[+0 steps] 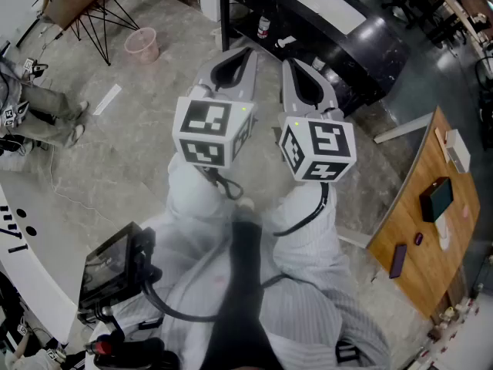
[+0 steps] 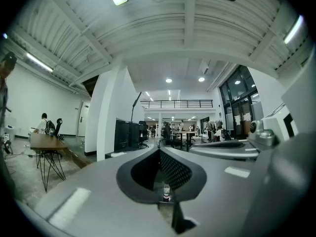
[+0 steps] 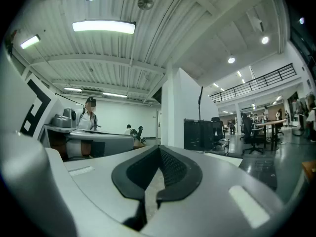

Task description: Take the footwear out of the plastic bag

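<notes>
No plastic bag or footwear shows in any view. My left gripper [image 1: 245, 52] and right gripper [image 1: 290, 65] are held side by side in front of the person's body, raised and pointing forward across the room. Each carries its marker cube at the back. In the left gripper view the left gripper [image 2: 159, 150] has its jaws together with nothing between them. The right gripper [image 3: 159, 147] looks the same in the right gripper view: shut and empty.
A black curved counter [image 1: 331, 21] stands ahead, with a small bottle [image 1: 263, 27] on its lower shelf. A wooden table [image 1: 431, 230] with a phone and small items is at the right. A pink bin [image 1: 142, 45] and a wire-legged table [image 1: 85, 2] are at the left.
</notes>
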A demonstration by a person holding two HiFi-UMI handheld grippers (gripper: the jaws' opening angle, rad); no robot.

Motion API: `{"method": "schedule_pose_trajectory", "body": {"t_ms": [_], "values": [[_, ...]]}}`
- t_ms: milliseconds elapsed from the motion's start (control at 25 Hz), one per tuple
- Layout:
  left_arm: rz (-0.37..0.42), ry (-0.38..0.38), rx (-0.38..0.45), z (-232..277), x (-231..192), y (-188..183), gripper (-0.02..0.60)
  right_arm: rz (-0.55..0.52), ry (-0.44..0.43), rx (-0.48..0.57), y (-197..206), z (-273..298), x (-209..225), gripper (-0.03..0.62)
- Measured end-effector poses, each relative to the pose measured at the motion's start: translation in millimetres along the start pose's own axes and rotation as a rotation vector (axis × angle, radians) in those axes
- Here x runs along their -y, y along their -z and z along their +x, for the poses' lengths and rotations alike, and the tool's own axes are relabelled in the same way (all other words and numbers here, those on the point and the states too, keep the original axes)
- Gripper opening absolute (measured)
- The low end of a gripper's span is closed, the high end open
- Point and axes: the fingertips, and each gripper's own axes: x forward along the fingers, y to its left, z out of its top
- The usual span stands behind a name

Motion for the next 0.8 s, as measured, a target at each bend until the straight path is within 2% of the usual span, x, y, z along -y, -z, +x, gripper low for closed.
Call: {"method": "schedule_pose_trajectory", "body": {"t_ms": [480,800], "values": [[0.007,-0.006,-0.007,4,-3,1,0.0,0.013,-0.01,-0.022,5,5,1,0.012],[-0.023,-0.024,-0.027,16,-6,26,0.0,0.042,-0.036,-0.054,29,15,15,0.014]]}}
